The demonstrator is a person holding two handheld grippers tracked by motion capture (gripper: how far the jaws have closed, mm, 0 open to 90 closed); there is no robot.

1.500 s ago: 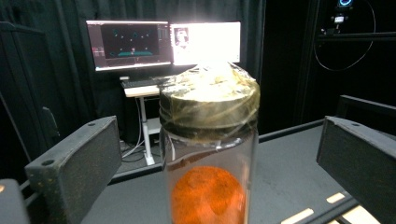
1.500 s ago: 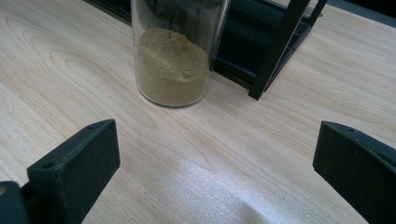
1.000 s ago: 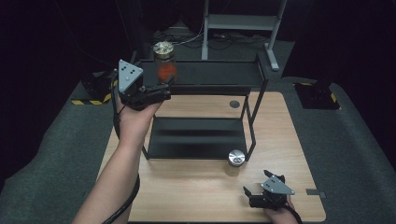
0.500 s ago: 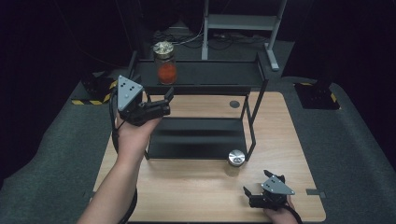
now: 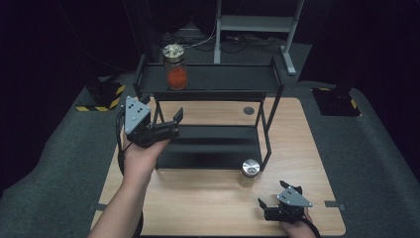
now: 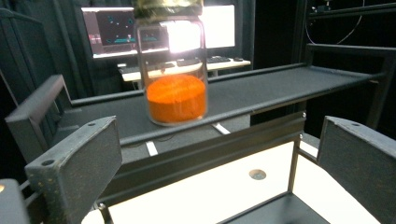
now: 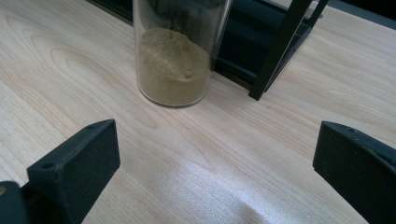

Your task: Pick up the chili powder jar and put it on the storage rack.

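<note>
A glass jar of orange powder (image 5: 175, 67) with a gold lid stands at the left end of the black rack's top shelf (image 5: 223, 78). My left gripper (image 5: 174, 124) hovers open and empty in front of and below that shelf, facing the orange jar (image 6: 176, 88) from a short distance. A second jar with tan powder and a silver lid (image 5: 250, 171) stands on the table by the rack's front right leg. My right gripper (image 5: 263, 208) rests open near the table's front edge, and the tan jar (image 7: 175, 60) stands a little beyond its jaws.
The rack's lower shelf (image 5: 213, 148) lies low over the wooden table (image 5: 198, 198). A thin black rack leg (image 7: 280, 46) stands just right of the tan jar. A round cable hole (image 5: 248, 110) is in the tabletop behind the rack.
My left gripper has drawn back from the orange jar, down and towards the person. The jar stays on the top shelf. The right gripper has not moved.
</note>
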